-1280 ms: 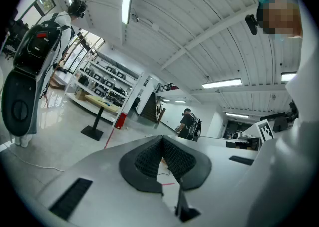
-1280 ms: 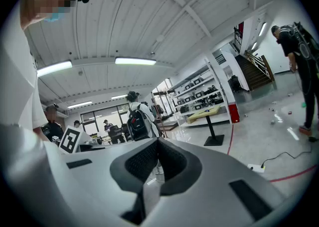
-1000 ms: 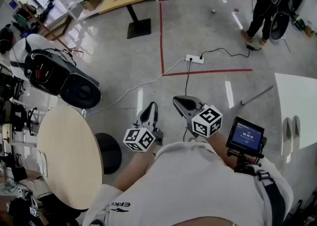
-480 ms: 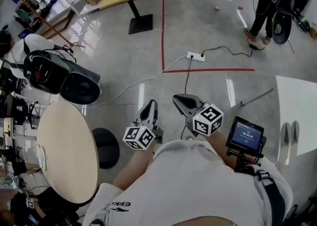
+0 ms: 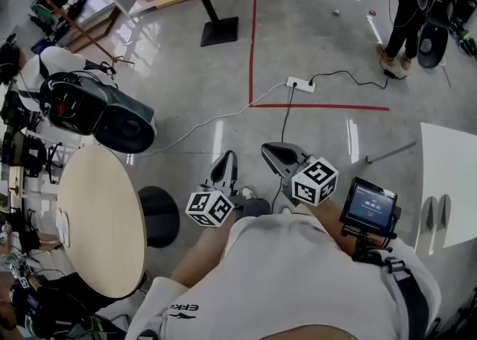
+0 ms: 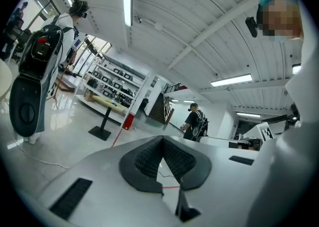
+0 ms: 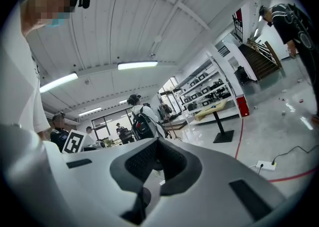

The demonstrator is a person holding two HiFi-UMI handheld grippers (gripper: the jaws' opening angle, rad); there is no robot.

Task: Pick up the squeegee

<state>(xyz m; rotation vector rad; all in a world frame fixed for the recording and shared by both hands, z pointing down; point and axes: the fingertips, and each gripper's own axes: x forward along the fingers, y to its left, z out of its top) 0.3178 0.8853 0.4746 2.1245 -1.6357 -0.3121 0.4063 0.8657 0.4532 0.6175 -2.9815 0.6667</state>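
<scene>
showing the task at its outset. in the head view the left gripper (image 5: 226, 161) and the right gripper (image 5: 270, 150) were held side by side, roughly level, close before the person's chest and above bare floor. in the left gripper view the two pads of the left gripper (image 6: 162, 140) met at their tips with nothing between them. in the right gripper view the right gripper (image 7: 156, 146) likewise had its jaws pressed together and empty. no squeegee could be identified with certainty in any view. a thin grey rod (image 5: 387, 151) lay on the floor just beside the corner of a white table (image 5: 455, 153) at the right, well apart from both grippers. it may have been the squeegee's handle, though its ends were too small to tell. a round table (image 5: 100, 230) stood at the left, with a red tape line (image 5: 252, 40) and a power strip (image 5: 301, 84) ahead. judged from this, nothing of the task was done: finding the squeegee, the approach, opening a gripper, the grasp and the lift all remained.
</scene>
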